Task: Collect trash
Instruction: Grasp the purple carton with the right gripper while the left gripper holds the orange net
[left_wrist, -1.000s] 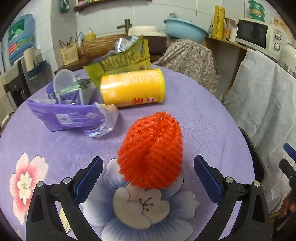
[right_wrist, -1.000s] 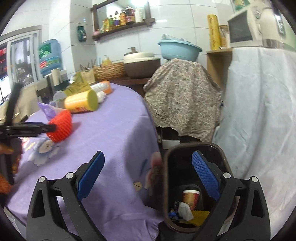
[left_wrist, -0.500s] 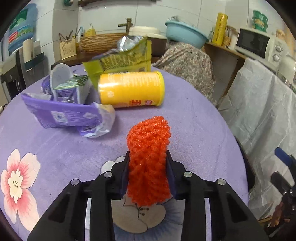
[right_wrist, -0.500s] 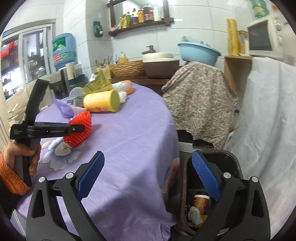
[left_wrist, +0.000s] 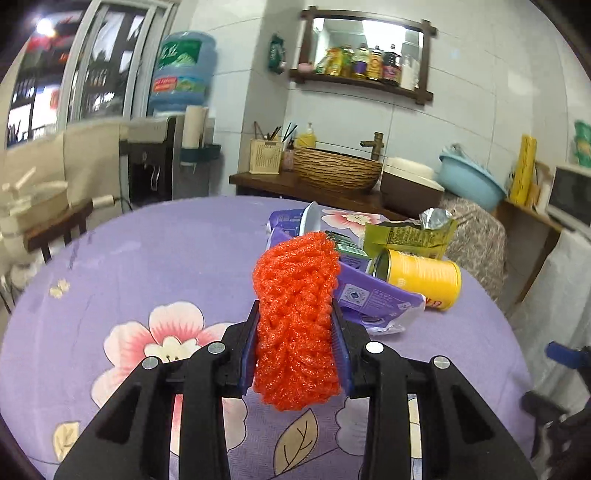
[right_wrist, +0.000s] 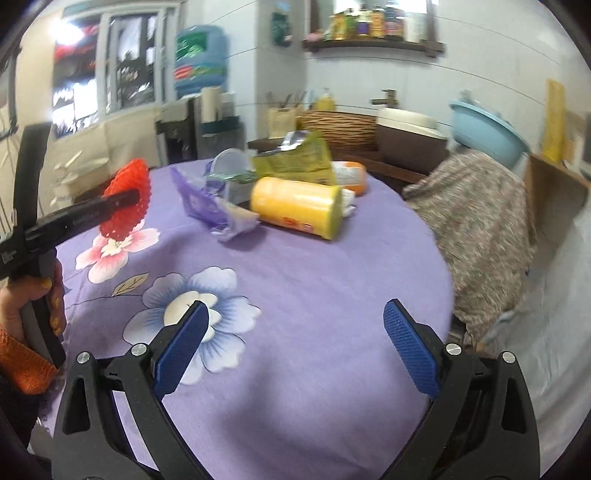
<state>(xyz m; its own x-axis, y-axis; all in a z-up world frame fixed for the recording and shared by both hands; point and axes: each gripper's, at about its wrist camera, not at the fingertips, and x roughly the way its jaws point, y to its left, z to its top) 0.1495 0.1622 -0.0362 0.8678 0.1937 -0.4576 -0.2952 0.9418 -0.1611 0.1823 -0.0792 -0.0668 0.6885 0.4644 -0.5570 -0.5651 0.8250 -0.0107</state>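
The left claw (left_wrist: 295, 347) is squeezing an orange foam net (left_wrist: 295, 317), the soft kind that wraps fruit. Its two blue pads press on the net from both sides, and the net bulges out above and below them. In the right wrist view the net (right_wrist: 127, 206) hangs a little above the surface, over a pink flower printed on the purple cloth (right_wrist: 295, 295). A hand (right_wrist: 26, 306) in an orange sleeve holds the black handle of that claw.

The right claw (right_wrist: 295, 339) is wide open with nothing between its blue pads. It hangs over the near part of the purple cloth, above a blue and white flower.

More trash lies farther back on the surface. A yellow can (right_wrist: 295, 206) lies on its side. A purple wrapper (right_wrist: 210, 210) lies just beside it. A green snack bag (right_wrist: 295, 158) with a torn shiny top stands right behind the can. A light blue plastic cup (right_wrist: 229, 162) sits near the bag.
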